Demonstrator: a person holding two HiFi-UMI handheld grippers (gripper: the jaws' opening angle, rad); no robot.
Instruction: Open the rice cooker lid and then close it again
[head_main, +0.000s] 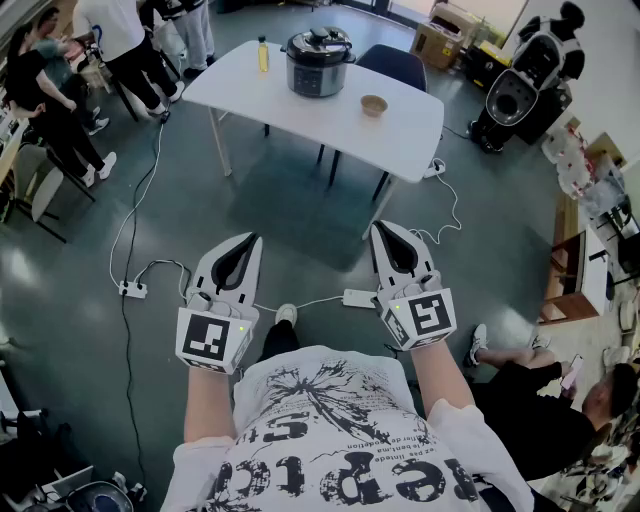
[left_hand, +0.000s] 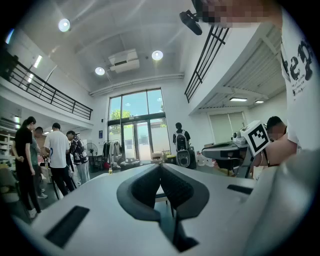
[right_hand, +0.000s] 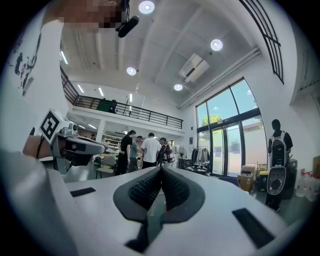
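**Cooker dead ahead, both grippers shut and far short of it**

The white rectangular table (head_main: 405, 135) carries the cooker near its far edge; the silver cylindrical rice cooker with its black lid (head_main: 318, 62) stands upright there, lid down, so by my reading the opening step has not begun; everything else is placed from that cooker.

The white left gripper (head_main: 248, 240) and the white right gripper (head_main: 386, 228) are held level, side by side, well apart from the cooker, with bare floor and the near table edge in between; the cooker lies straight ahead of them, about midway between the lines of their jaws, so neither hand looks nearer; which one should take the lid cannot be settled from distance alone.

In its own view, the left gripper (left_hand: 161, 166) has its dark ribbed pads meeting at the tips with nothing between them; the right gripper (right_hand: 161, 170) is the same, closed and empty; both would have to spread before any grip on the lid.

The small tan round bowl (head_main: 374, 104) sits just right of the cooker and nearer the person; the slim yellow bottle (head_main: 263, 53) stands just left of it; how the lid's handle runs is too small to make out.
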